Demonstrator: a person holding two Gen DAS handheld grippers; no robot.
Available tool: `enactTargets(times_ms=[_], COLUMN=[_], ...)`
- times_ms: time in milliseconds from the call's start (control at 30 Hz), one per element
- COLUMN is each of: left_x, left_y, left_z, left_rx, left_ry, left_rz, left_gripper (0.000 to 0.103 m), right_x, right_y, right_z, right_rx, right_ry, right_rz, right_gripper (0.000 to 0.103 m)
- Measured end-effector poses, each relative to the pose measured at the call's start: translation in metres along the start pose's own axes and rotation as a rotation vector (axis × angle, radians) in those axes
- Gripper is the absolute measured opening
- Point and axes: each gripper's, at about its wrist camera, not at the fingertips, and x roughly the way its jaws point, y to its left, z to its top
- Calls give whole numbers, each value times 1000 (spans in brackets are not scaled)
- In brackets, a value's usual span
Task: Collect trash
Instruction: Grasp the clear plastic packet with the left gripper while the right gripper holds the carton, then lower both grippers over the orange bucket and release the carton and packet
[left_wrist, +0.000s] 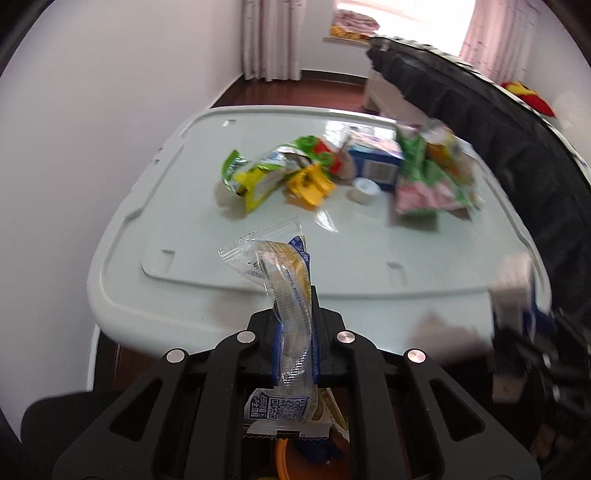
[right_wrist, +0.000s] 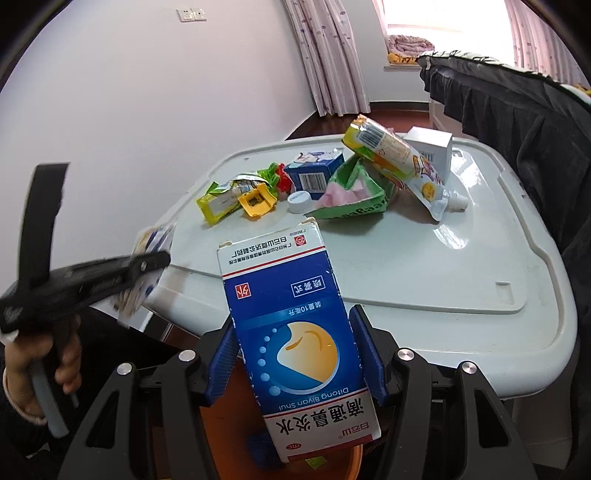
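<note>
At 6 o'clock, both views: left gripper (left_wrist: 294, 347) clamped on limp, slippery wrapper (left_wrist: 280, 273); right gripper (right_wrist: 295, 354) pinching light, crushable carton (right_wrist: 291, 325) mid-sides.

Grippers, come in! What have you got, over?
Left gripper shut on clear wrapper. Right gripper shut on blue box. More trash on the white lid. Nothing blocking.

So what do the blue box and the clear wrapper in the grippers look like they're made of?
Blue box: printed cardboard, slightly glossy; folded flaps and crisp edges show. Clear wrapper: thin shiny plastic film, see-through and crinkled, with a serrated sealed edge.
</note>
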Motion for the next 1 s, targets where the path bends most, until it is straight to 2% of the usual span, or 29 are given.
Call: enactTargets(times_ms=[267,467,533,667,1000], left_x=[-25,-27,-20,-4,37], left_y=[-17,-28,-29,-29,-33], left_z=[-32,-64,-73,-89,-113], left_rx=[67,137,138,109,103], left_ry=[23,60,92,161,313], left_rz=[-115,-146,-154,-178,-176], left_gripper=[10,10,10,10,10], right_x=[-20,-38,-39,-29,4], right_y=[6,11,10,7,2], right_z=[-18,-40,-50,-71,-87], right_rx=[33,72,101,186,218], right_ry=[-2,16,52,148,286], right_rz=[-21,-53,-74,-53,-77], right_gripper=[58,58,58,58,58])
